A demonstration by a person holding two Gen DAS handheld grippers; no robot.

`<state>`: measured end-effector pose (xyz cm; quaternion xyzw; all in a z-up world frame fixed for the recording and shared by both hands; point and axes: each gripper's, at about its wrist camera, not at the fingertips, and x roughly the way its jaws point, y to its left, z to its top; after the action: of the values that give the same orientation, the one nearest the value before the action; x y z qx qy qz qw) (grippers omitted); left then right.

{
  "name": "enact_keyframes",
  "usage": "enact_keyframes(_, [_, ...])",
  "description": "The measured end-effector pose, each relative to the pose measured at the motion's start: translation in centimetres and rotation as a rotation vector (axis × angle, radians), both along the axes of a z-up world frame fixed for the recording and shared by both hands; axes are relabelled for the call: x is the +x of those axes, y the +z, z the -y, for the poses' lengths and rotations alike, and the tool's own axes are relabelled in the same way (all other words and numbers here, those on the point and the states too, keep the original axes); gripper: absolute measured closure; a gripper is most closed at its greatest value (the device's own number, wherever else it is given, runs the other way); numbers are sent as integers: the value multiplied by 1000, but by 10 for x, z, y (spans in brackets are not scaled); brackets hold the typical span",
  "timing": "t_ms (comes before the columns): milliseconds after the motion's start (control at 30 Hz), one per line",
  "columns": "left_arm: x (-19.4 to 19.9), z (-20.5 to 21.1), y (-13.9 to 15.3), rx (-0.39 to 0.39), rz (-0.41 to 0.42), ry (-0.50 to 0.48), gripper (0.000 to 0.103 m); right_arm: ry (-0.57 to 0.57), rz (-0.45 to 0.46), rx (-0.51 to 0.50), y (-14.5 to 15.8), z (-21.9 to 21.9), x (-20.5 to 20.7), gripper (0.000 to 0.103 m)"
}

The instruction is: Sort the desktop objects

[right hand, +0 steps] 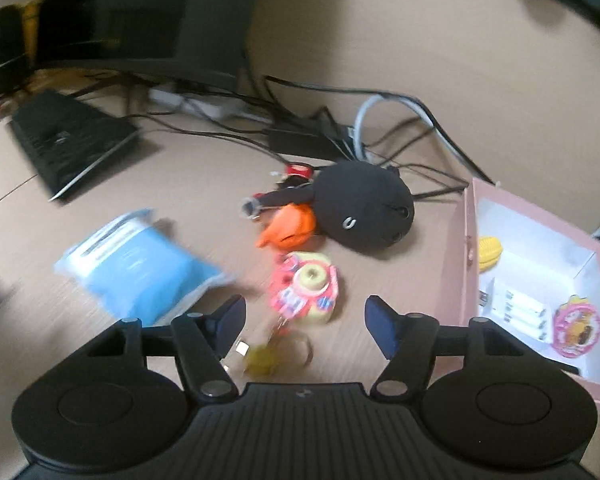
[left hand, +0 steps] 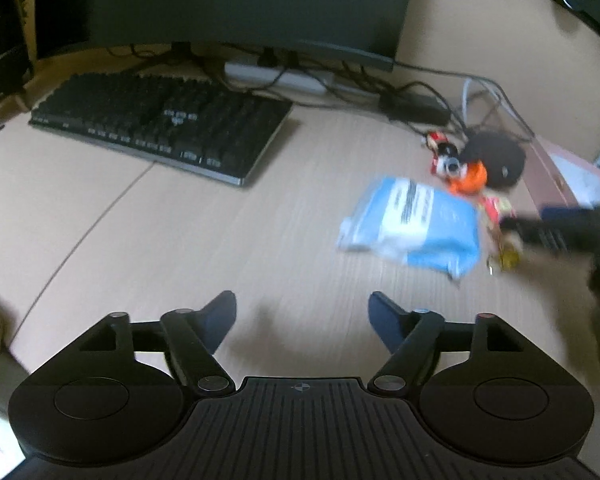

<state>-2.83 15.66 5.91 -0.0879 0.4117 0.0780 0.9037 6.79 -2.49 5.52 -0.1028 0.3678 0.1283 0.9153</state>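
Observation:
My left gripper [left hand: 302, 320] is open over bare desk, with nothing between its fingers. To its right lies a blue packet [left hand: 412, 228] with a white label. My right gripper [right hand: 305, 324] is open too. A pink and yellow toy keychain [right hand: 306, 288] lies just ahead of its tips and partly between them, untouched by the pads. A yellowish charm with a ring [right hand: 264, 356] lies by the left finger. Beyond it are a black plush [right hand: 364, 212] with an orange part [right hand: 290, 226], and the blue packet [right hand: 136, 272] at left. All is blurred.
A pink open box [right hand: 466, 240] at right holds a yellow item [right hand: 490, 254], white batteries [right hand: 520, 312] and a pink round piece [right hand: 576, 330]. A black keyboard [left hand: 160, 124], a monitor [left hand: 240, 0], a power strip [left hand: 276, 76] and tangled cables [right hand: 340, 128] fill the back.

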Motion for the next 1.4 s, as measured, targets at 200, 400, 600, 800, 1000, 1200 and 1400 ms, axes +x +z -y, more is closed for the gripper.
enact_keyframes(200, [-17,-5,-2,-30,13,-16,8,-77,-119,70,-19,4,29,39])
enact_keyframes(400, [5,2,-4,-44,9,-66,7,-31,-147,105,-12,10,-3,58])
enact_keyframes(600, [42,41,1,-14,29,-200,5,3,-162,134,3,40,-65,58])
enact_keyframes(800, [70,75,5,21,55,-267,3,-58,-87,16,13,79,-102,58])
enact_keyframes(1000, [96,111,-14,148,23,-320,1,-172,-35,14,20,118,-117,32])
enact_keyframes(1200, [110,131,-27,317,16,-300,1,-198,-47,7,10,141,-139,20])
enact_keyframes(1400, [121,114,-30,311,-22,-179,2,-187,-78,27,0,157,-157,12])
